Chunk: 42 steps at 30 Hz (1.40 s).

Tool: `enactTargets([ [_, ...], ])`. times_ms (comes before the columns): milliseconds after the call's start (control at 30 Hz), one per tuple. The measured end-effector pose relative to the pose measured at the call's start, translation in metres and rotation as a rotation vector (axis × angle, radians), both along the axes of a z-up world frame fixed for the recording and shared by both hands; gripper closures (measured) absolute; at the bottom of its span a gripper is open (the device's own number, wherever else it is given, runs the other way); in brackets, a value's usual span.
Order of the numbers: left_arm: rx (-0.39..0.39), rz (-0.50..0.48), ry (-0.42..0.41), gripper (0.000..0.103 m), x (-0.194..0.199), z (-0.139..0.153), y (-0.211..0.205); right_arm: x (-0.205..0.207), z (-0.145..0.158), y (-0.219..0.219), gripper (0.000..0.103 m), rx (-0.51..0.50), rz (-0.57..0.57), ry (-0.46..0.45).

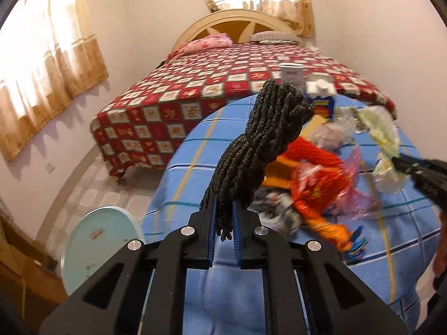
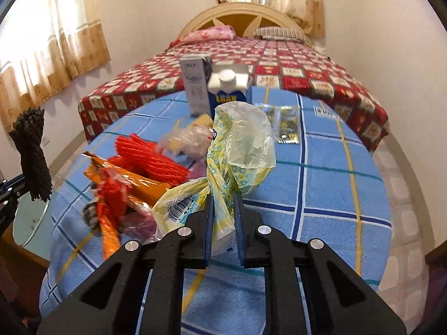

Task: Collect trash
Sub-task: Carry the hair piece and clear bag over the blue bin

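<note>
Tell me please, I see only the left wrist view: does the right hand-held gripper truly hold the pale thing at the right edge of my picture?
Observer: Yes. The right hand-held gripper is shut on a thin plastic bag with yellow print, pinched between its two fingers.
Operator: Is anything else printed on it?
Observer: A barcode shows on the lower left part of the bag.
Operator: What lies on the table beyond the bag?
Observer: Small foil sachets lie flat on the blue checked cloth, to the right of the blue carton.
</note>
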<state>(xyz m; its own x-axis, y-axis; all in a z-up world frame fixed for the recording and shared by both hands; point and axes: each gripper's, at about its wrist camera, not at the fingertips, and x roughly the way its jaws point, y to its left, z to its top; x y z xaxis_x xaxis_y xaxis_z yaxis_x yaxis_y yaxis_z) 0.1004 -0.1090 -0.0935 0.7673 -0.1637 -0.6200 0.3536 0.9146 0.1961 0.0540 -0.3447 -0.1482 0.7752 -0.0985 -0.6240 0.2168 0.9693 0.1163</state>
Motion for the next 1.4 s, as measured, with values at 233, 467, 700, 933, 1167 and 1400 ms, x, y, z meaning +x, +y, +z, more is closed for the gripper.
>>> enactTargets([
  [233, 0.017, 0.082, 0.006, 0.093, 0.002, 0.002, 0.042, -0.002, 0.021, 0.024, 0.088, -0.027, 0.04, -0.044],
  [467, 0.039, 0.149, 0.011, 0.093, 0.002, -0.001, 0.077, 0.003, 0.033, 0.058, 0.088, -0.054, 0.105, -0.069],
  [700, 0.065, 0.202, 0.012, 0.093, 0.001, -0.003, 0.104, 0.014, 0.038, 0.089, 0.088, -0.075, 0.173, -0.075],
  [933, 0.081, 0.25, 0.016, 0.093, 0.002, -0.004, 0.128, 0.022, 0.039, 0.116, 0.088, -0.096, 0.223, -0.079],
  [1167, 0.09, 0.285, 0.023, 0.093, 0.004, -0.006, 0.146, 0.027, 0.041, 0.136, 0.088, -0.11, 0.261, -0.086],
  [1400, 0.098, 0.317, 0.028, 0.093, 0.004, -0.007, 0.159, 0.032, 0.039, 0.157, 0.089, -0.125, 0.309, -0.085],
])
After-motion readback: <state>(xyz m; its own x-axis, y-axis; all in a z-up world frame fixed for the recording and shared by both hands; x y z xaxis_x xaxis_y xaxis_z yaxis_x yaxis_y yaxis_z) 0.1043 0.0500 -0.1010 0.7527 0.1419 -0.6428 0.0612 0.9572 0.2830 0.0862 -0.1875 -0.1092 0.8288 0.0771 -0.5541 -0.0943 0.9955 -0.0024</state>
